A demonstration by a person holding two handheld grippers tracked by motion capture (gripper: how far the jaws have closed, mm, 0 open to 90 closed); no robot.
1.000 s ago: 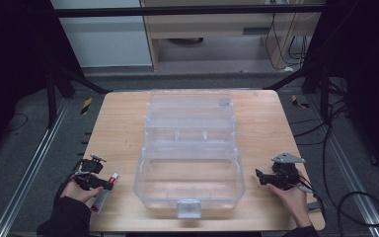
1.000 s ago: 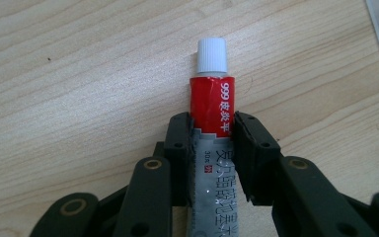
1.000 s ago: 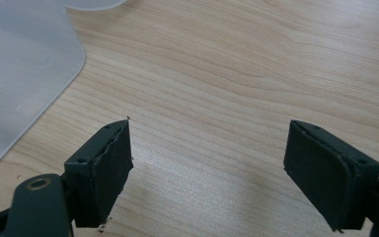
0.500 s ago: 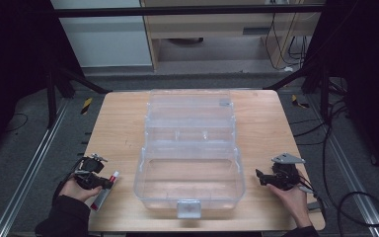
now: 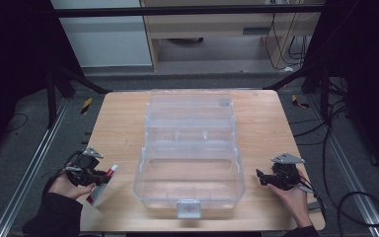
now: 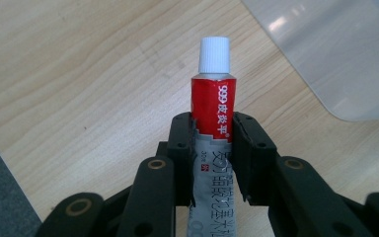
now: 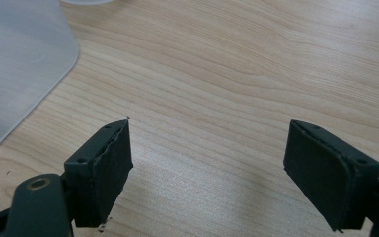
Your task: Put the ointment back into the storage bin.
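Light wooden desk (image 5: 118, 123), carrying a large clear plastic tiered storage box (image 5: 190, 153), lid open, trays stepped back toward the far edge, latch at the near edge. Box apparently empty as far as can be told through the clear walls.

Step in hand, as a judgement: a pick-up just made at the near left corner of the desk, most likely ahead of putting the item in the box. Next move probably calls for lifting clear of the desk, carrying rightward over the box's near wall, and releasing inside the deep front compartment without knocking the rim.

Left hand-held gripper (image 6: 212, 148) closed on a small red, white and grey ointment tube with a white screw cap (image 6: 213, 98), clamped across its middle from both sides, cap pointing forward beyond the jaws, toward the box corner.

Right hand-held gripper (image 7: 207, 173) near the right edge of the desk, beside the box, jaws spread wide, holding nothing, bare wood between them.
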